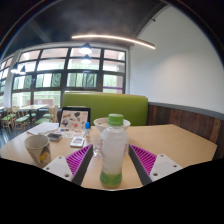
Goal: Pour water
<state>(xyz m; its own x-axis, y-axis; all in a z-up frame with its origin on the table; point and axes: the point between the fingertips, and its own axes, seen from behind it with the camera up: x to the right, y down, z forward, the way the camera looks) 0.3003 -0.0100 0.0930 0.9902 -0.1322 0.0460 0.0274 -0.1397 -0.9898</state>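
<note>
Bottle (113,152) with green cap stands upright between the tongs (112,163), whose purple pads (143,160) clamp it.

Single wide-angle view, mounted on the claw (111,163) and facing forward along its two fingers, which enter at the bottom. The camera sits low and close over the worktop (175,140), looking level across it toward a green bench (115,106), tall windows (75,72) and the ceiling beyond.
</note>
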